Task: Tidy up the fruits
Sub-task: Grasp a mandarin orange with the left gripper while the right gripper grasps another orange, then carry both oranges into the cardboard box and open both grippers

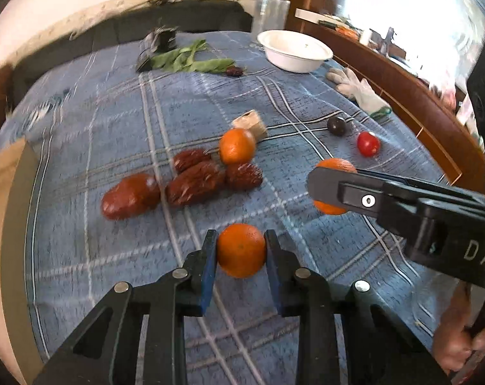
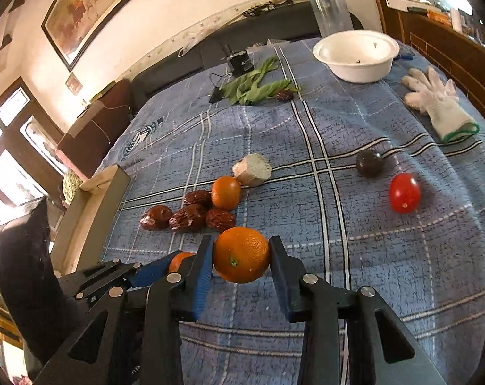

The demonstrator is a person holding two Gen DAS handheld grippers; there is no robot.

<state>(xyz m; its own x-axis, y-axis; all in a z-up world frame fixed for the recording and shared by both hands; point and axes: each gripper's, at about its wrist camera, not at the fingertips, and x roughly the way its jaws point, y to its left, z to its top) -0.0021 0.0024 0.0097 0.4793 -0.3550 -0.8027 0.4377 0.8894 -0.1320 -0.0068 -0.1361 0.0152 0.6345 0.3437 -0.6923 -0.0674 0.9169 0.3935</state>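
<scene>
My left gripper (image 1: 241, 250) is shut on an orange (image 1: 241, 250), held above the blue plaid cloth. My right gripper (image 2: 241, 255) is shut on a second orange (image 2: 241, 255); it shows from the side in the left wrist view (image 1: 333, 189). The left gripper's orange peeks in at the lower left of the right wrist view (image 2: 178, 261). A third orange (image 1: 237, 146) lies on the cloth beside several red dates (image 1: 194, 183). A red tomato (image 2: 403, 193) and a dark round fruit (image 2: 369, 163) lie to the right. A white bowl (image 2: 357, 52) stands at the back.
A pale stone-like lump (image 2: 252, 170) sits behind the third orange. Green leaves (image 2: 255, 86) and a small black device (image 2: 239, 61) lie at the back. A white glove (image 2: 438, 102) lies at the right edge. A clear cup (image 2: 330, 14) stands behind the bowl. A cardboard box (image 2: 91, 205) stands at left.
</scene>
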